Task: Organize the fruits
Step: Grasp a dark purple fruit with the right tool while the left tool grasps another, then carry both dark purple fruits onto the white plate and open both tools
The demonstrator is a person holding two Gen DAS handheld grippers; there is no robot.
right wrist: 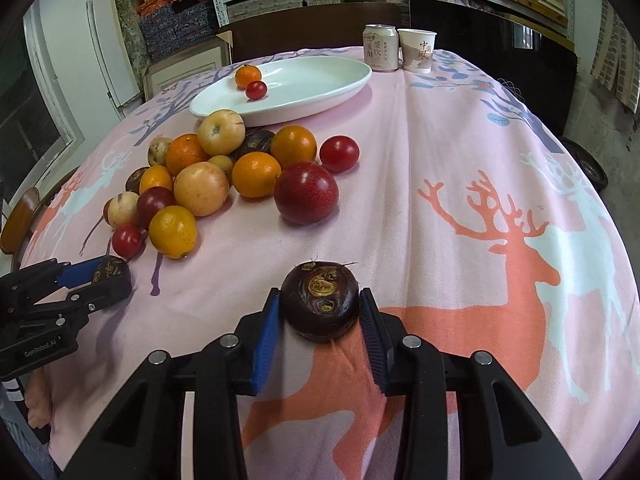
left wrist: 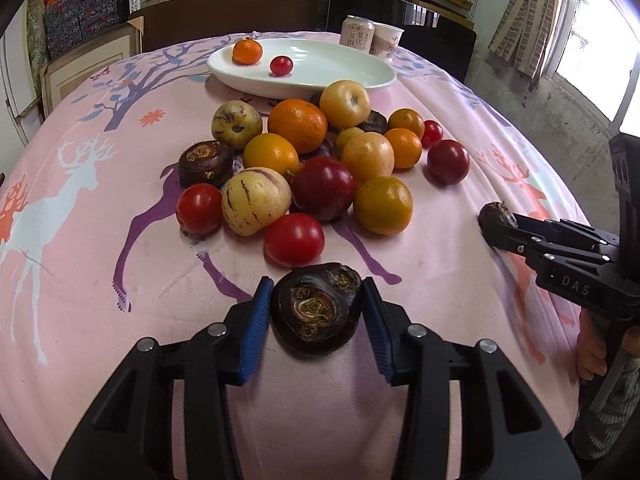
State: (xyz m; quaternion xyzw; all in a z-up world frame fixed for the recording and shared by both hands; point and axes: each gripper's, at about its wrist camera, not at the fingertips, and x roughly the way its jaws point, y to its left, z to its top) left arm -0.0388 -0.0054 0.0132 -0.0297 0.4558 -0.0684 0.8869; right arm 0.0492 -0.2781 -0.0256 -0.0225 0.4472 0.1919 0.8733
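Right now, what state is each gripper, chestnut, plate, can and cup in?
Left gripper: shut on left water chestnut, at the cloth.
Right gripper: shut on right water chestnut, at the cloth.
White plate: upright, holding only a small orange and a cherry tomato.
Fruit pile: on the tablecloth, outside the plate.
Can: upright; top not readable.
Paper cup: upright.

A mandarin (left wrist: 247,51) and cherry tomato (left wrist: 281,65) are set in the plate (left wrist: 344,76), behind the fruit pile (left wrist: 316,160); can (left wrist: 356,30) and paper cup (left wrist: 386,41) are placed behind.
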